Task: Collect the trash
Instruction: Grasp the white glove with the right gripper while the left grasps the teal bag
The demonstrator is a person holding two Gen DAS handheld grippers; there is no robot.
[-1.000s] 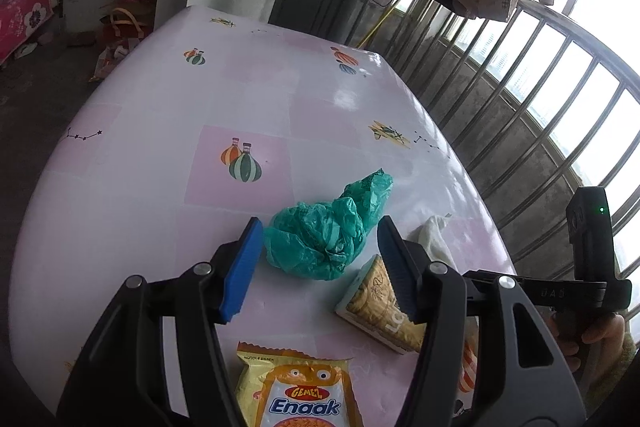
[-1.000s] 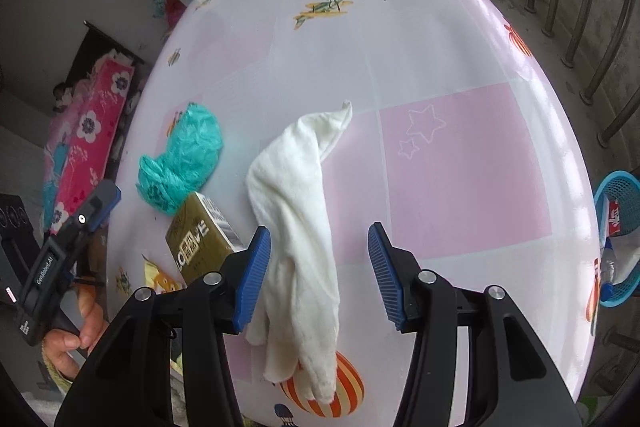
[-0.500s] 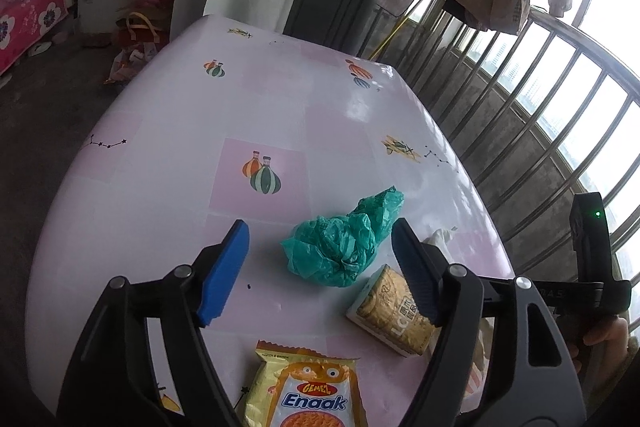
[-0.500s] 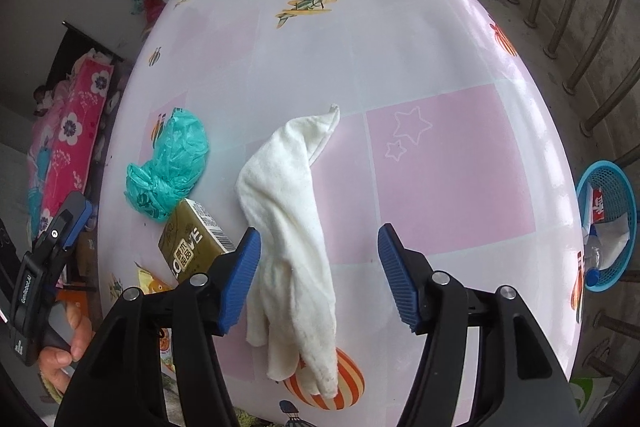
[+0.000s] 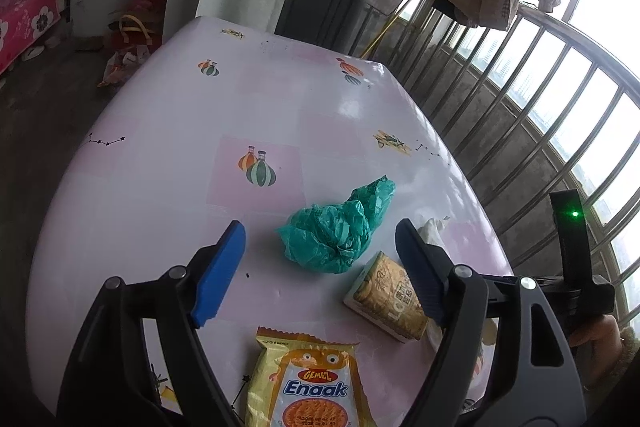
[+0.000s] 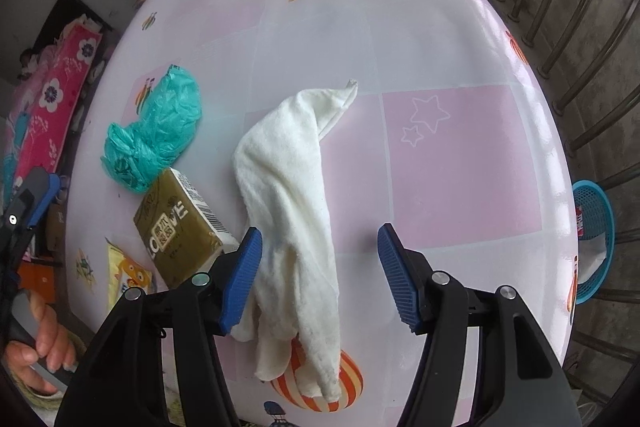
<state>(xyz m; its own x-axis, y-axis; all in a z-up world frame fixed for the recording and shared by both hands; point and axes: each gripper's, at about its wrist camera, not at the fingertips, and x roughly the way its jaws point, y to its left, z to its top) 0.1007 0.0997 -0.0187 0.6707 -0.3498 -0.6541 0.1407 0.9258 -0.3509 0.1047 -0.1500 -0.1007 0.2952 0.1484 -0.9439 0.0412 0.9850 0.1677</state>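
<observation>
Both your grippers hang spread over the table (image 5: 168,155): left gripper (image 5: 320,239), widening, frames the green bag (image 5: 336,231); only your right gripper (image 6: 320,247), narrowing, shows the white cloth (image 6: 292,187) whole, and the blue basket (image 6: 596,227) far right

The snack packet (image 5: 308,379) reads "GEMEZ Enaak"; the carton (image 6: 180,223) shows "LOVE".

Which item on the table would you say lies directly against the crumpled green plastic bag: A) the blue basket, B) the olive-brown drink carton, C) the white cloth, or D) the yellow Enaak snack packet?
B: in the right wrist view the olive-brown drink carton has its top corner tucked against the crumpled green plastic bag, while the white cloth lies apart from it.
</observation>
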